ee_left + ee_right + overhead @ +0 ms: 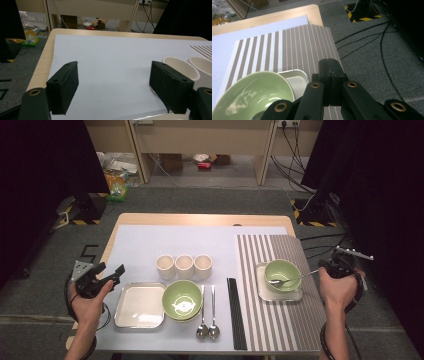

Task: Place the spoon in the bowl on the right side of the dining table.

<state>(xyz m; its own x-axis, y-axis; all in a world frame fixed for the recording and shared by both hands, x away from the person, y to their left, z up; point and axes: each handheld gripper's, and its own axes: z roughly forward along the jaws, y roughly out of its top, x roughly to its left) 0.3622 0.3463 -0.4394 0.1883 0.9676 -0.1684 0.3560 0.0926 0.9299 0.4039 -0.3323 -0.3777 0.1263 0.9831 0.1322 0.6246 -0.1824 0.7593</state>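
At right of the high view, the right gripper point(320, 270) pinches a shiny metal spoon point(287, 280) resting in a glossy round green bowl point(282, 274). At left, the left gripper point(112, 272) gapes open, holding nothing.

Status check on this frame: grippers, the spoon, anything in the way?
Right gripper shut on spoon, its head in the green bowl on the striped mat. Left gripper open, holding nothing, near the square plate. Nothing in the way.

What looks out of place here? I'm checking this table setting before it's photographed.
One thing: a spoon lies with its bowl inside the green bowl on the striped mat, its handle clamped in the right gripper. Everything else sits neatly.
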